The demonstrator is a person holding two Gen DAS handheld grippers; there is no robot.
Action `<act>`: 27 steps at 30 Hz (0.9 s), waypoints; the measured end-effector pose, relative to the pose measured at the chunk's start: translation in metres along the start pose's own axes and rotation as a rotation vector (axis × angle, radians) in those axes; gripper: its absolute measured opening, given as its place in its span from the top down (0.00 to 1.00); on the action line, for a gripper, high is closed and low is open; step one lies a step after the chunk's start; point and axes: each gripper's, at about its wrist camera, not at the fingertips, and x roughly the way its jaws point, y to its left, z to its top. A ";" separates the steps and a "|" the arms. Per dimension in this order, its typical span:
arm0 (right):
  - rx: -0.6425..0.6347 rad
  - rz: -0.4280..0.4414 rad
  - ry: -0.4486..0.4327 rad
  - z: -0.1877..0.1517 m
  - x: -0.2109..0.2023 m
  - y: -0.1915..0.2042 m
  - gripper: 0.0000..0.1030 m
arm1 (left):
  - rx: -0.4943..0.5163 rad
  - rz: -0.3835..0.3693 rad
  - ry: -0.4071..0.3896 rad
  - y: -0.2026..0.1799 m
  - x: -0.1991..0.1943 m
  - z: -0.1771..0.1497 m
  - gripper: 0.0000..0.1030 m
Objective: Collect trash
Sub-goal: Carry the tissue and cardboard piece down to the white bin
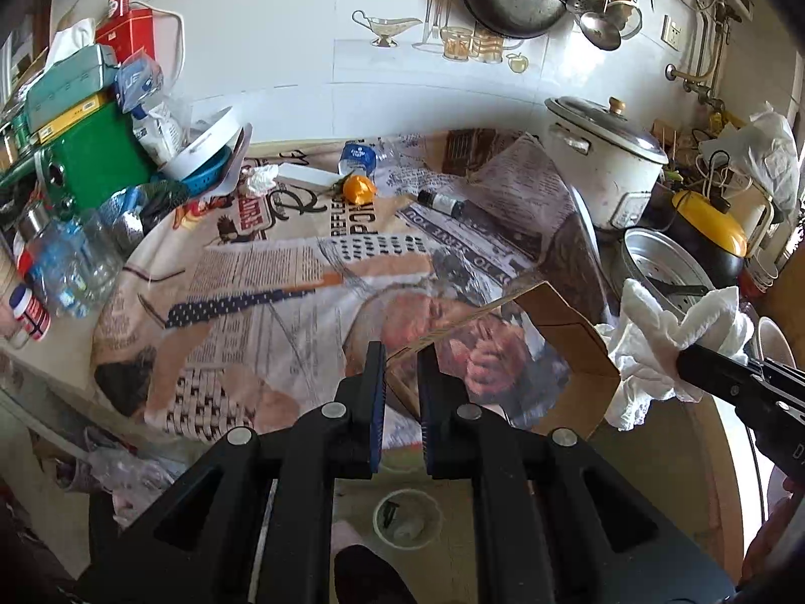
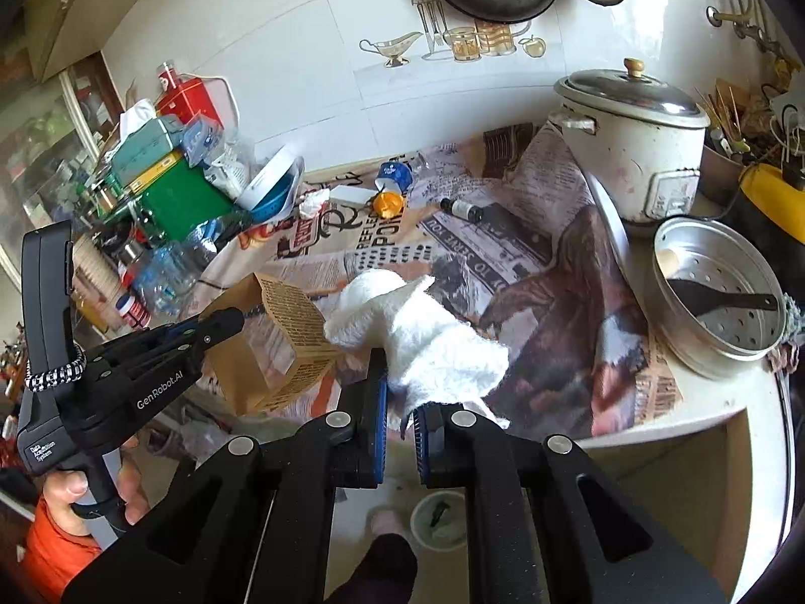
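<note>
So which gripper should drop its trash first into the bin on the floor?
Probably the right gripper: its crumpled white tissue hangs past the table edge, with the bin nearly straight below. The left gripper is shut on the cardboard box, which is bulkier and still partly over the table.

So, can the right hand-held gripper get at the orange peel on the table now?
Probably not yet: the right hand-held gripper is shut on a white tissue. The path to the orange peel looks free.

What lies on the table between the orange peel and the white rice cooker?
A small dark bottle lies on its side on the newsprint cloth between the orange peel and the rice cooker; the right wrist view shows it best.
</note>
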 end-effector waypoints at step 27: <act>0.160 -0.035 0.346 -0.193 0.163 -0.050 0.92 | -0.025 0.023 0.331 0.050 0.156 -0.206 0.90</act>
